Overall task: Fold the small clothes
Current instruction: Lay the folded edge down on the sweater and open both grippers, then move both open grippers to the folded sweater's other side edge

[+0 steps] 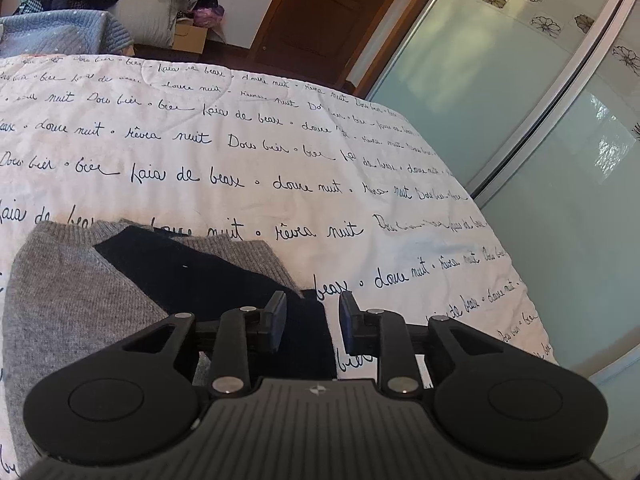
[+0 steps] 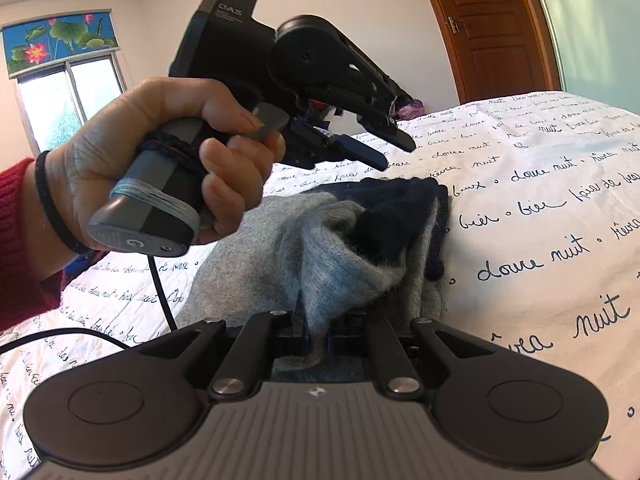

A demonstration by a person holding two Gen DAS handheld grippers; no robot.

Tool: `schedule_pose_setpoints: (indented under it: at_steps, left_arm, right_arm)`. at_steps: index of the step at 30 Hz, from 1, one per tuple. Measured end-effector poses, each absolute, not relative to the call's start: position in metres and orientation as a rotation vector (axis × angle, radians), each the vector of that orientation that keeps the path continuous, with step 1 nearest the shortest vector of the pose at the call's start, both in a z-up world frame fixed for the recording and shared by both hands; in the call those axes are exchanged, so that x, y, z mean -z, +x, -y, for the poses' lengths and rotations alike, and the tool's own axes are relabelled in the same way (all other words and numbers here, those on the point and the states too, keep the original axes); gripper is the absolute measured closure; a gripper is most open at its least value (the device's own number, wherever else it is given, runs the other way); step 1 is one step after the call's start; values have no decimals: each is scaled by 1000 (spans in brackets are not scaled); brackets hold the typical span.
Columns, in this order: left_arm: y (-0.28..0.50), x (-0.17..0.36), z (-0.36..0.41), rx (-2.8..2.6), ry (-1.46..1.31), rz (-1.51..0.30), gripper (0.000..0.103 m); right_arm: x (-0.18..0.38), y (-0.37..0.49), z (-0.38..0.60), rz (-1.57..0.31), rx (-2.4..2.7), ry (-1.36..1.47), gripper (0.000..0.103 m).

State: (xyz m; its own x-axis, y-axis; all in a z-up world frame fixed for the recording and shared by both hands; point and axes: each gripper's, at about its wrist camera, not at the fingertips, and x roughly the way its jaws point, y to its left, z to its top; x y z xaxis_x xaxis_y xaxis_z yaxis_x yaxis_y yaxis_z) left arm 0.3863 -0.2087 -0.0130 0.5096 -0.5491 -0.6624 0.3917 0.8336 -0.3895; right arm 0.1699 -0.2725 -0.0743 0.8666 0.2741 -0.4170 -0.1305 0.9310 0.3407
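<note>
My right gripper (image 2: pixel 317 340) pinches a fold of the grey-and-navy sweater (image 2: pixel 352 240) — my left gripper (image 1: pixel 313 322) hangs above it with nothing between its fingers.

The sweater lies bunched on the white quilt (image 2: pixel 540 208) printed with black script, its grey knit pulled up into my right fingers. My left hand (image 2: pixel 160 160) grips its handle, jaws parted over the navy panel near the garment's edge — not touching it.

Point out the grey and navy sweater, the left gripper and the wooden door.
grey and navy sweater (image 2: pixel 332 232): right wrist view, bunched grey knit.
left gripper (image 1: pixel 313 320): left wrist view, gap between its open jaws.
wooden door (image 2: pixel 492 32): right wrist view, panelled face.
</note>
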Motion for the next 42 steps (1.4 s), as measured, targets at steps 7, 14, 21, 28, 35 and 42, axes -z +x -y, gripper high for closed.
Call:
schedule_pose_setpoints:
  at_steps: [7, 14, 21, 28, 35, 42]
  left_arm:
    - [373, 11, 186, 533, -171, -840, 64]
    - [349, 17, 158, 461, -133, -827, 48]
    - [321, 23, 145, 367, -39, -792, 41]
    - [294, 24, 144, 347, 28, -744, 28]
    - [279, 28, 136, 341, 39, -737, 25]
    - [271, 25, 114, 333, 34, -706, 19]
  right_arm:
    - [78, 172, 278, -501, -219, 345, 95]
    - [85, 173, 285, -531, -216, 389, 94]
    - [91, 175, 293, -559, -209, 457, 93]
    - [94, 173, 301, -571, -202, 516, 92]
    - [97, 169, 308, -591, -194, 566, 92]
    - [100, 164, 317, -612, -191, 590, 79]
